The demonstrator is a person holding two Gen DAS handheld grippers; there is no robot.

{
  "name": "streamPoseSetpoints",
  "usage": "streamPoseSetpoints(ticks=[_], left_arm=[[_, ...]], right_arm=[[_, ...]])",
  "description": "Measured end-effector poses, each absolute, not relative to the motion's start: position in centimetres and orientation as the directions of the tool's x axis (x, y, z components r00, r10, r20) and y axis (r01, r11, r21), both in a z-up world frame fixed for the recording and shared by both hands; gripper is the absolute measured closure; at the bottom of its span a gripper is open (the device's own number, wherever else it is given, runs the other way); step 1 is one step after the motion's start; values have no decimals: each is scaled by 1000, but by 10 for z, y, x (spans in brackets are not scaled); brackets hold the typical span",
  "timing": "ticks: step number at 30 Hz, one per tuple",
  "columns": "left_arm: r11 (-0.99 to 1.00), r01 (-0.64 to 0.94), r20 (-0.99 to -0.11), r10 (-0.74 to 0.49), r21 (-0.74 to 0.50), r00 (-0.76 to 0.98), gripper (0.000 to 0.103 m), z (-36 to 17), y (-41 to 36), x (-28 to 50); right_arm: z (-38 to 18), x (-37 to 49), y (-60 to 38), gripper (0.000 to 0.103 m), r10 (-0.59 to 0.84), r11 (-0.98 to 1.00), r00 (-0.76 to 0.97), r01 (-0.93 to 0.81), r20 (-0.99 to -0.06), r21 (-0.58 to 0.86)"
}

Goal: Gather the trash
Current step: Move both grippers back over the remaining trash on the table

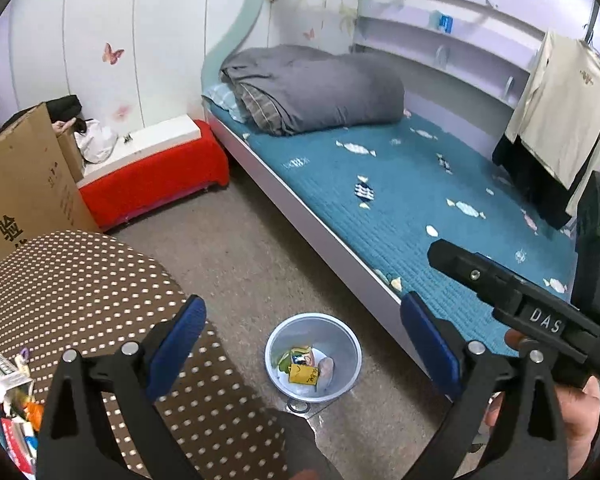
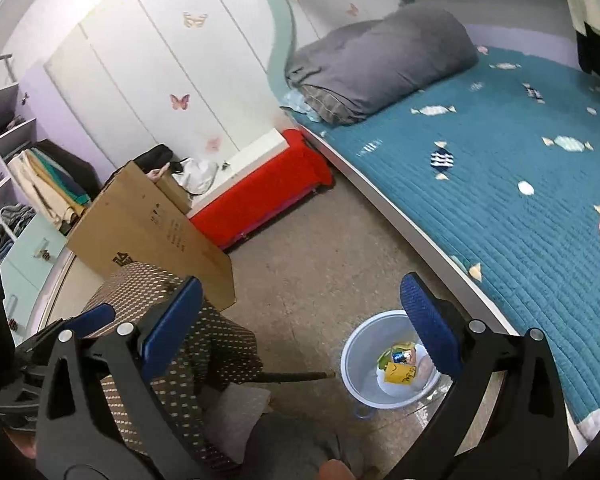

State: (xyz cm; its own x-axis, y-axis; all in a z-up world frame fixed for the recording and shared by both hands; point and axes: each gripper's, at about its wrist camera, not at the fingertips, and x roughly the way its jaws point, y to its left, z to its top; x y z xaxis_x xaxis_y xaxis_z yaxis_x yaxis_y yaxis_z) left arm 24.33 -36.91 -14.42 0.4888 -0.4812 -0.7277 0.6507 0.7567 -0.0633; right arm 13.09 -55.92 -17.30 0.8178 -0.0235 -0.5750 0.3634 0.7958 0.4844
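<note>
Bedroom floor [image 1: 260, 264] of grey-brown carpet fills the middle of both views, and on it stands a pale blue trash bin [image 1: 350, 356], the landmark for everything else. Inside the bin lie a yellow packet [image 1: 303, 374], a small printed wrapper [image 2: 401, 357] and other scraps too small to name. Just right of the bin runs the white edge of a bed [image 1: 420, 200] with a teal quilted cover, and a folded grey duvet [image 1: 316, 88] sits at the bed's far end. Left of the bin is a tabletop [image 1: 72, 280] under a brown cloth with white dots; small boxes and packets [image 1: 4, 384] crowd its near left edge. Beyond the bin, against the butterfly-decorated wardrobe, stand a red-covered low bench [image 1: 156, 184] and a tall cardboard box [image 1: 24, 184].

The left gripper [image 1: 304, 344] hangs above the bin with its blue-padded fingers [image 1: 176, 344] spread wide and nothing between them. The right gripper [image 2: 306, 326] is likewise above and near the bin, fingers [image 2: 430, 324] wide apart and empty; its black body also shows to the right in the left wrist view, held by a hand [image 1: 576, 428].
</note>
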Motion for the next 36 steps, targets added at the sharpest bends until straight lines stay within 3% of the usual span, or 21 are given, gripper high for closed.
streamPoseSetpoints(ticks=[15, 36], left_arm=[[799, 598, -627, -497, -61, 600, 6, -93, -292, 210], [899, 430, -530, -402, -76, 747, 5, -59, -153, 176]], right_arm=[[-113, 126, -487, 6, -3, 872, 855, 256, -518, 417], [-66, 129, -374, 6, 84, 940, 877, 89, -473, 331]])
